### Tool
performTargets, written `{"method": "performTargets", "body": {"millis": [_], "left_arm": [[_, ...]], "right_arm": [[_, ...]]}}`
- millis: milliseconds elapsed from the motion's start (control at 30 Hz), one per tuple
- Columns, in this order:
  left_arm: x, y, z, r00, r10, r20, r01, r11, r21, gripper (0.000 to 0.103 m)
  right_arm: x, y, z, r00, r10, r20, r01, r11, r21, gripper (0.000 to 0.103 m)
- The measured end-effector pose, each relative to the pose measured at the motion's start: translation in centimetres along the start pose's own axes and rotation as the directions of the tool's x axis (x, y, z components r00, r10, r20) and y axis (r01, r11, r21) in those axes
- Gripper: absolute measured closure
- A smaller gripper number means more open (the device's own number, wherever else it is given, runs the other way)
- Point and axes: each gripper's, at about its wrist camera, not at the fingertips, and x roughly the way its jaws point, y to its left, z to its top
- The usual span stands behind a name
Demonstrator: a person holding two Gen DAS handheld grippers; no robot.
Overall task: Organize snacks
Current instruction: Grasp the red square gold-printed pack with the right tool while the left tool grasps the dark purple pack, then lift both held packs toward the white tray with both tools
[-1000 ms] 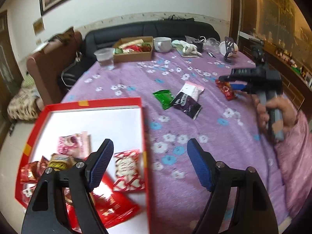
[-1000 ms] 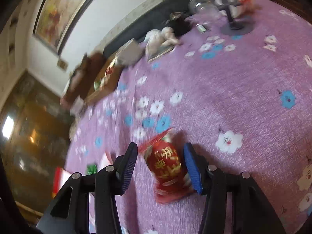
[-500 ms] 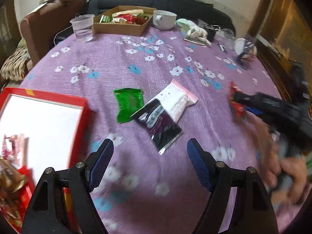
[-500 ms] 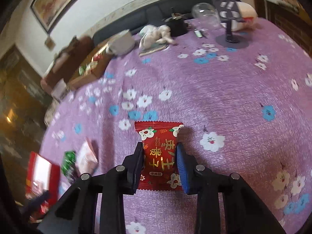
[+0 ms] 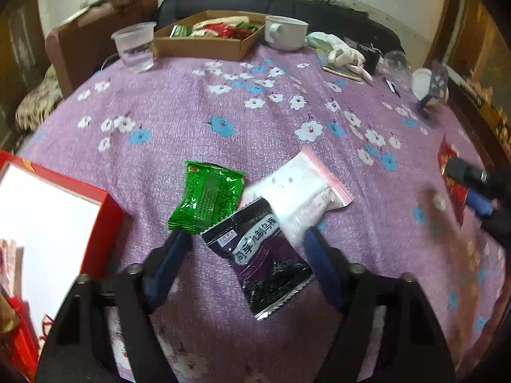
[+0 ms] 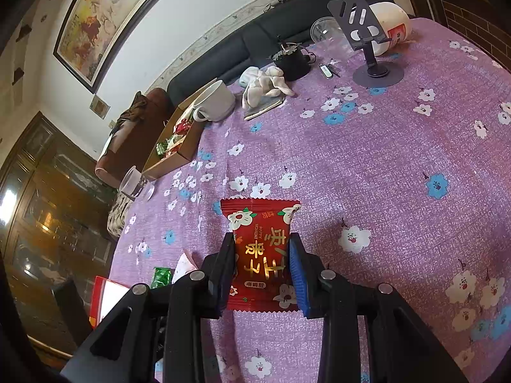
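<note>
My left gripper [image 5: 245, 242] hovers low over three packets lying together on the purple flowered cloth. Its jaws are closing around a black-and-purple packet [image 5: 265, 255], and the pads do not press on it. A green packet [image 5: 207, 198] touches the left fingertip [image 5: 179, 245]. A white-and-pink packet [image 5: 300, 191] lies by the right one. My right gripper [image 6: 260, 249] is shut on a red packet [image 6: 258, 220], held just above the cloth. The red box [image 5: 105, 204] with a white floor sits at the left, with more red packets in it.
At the far edge stand a cardboard box of snacks [image 5: 204, 48], a plastic cup of water [image 5: 134, 48] and a white mug [image 5: 286, 33]. A phone stand [image 6: 367, 32], a tipped cup and pale gloves [image 6: 265, 86] lie at the back right. Bare cloth lies between the grippers.
My left gripper swung right from over the red box to the three packets and its jaws narrowed. My right gripper shut on the red packet and lifted it slightly.
</note>
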Motion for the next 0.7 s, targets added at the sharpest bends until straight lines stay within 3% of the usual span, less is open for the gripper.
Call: {"method": "performTargets", "body": {"millis": [33, 67, 233, 533, 700], "left_arm": [[-0.1, -0.2, 0.0, 1.000, -0.002, 0.009, 0.002, 1.000, 0.024, 0.056], [-0.1, -0.2, 0.1, 1.000, -0.009, 0.016, 0.009, 0.999, 0.046, 0.064], [-0.8, 0.3, -0.5, 0.999, -0.042, 0.010, 0.041, 0.992, 0.120, 0.078], [-4.2, 1.2, -4.7, 0.988, -0.153, -0.019, 0.154, 0.973, 0.170, 0.080], [-7.5, 1.4, -6.5, 0.988, -0.147, 0.049, 0.132, 0.966, 0.221, 0.083]], "right_arm": [[-0.1, -0.1, 0.0, 1.000, 0.000, 0.002, 0.000, 1.000, 0.002, 0.070], [-0.1, -0.1, 0.0, 1.000, 0.000, 0.001, 0.000, 1.000, 0.003, 0.070], [0.1, -0.1, -0.2, 1.000, -0.001, -0.004, 0.001, 1.000, 0.002, 0.070], [0.5, 0.3, -0.5, 0.995, 0.092, -0.045, -0.091, 0.996, 0.023, 0.070], [0.8, 1.5, -1.1, 0.975, 0.206, -0.085, -0.203, 0.978, 0.039, 0.070]]}}
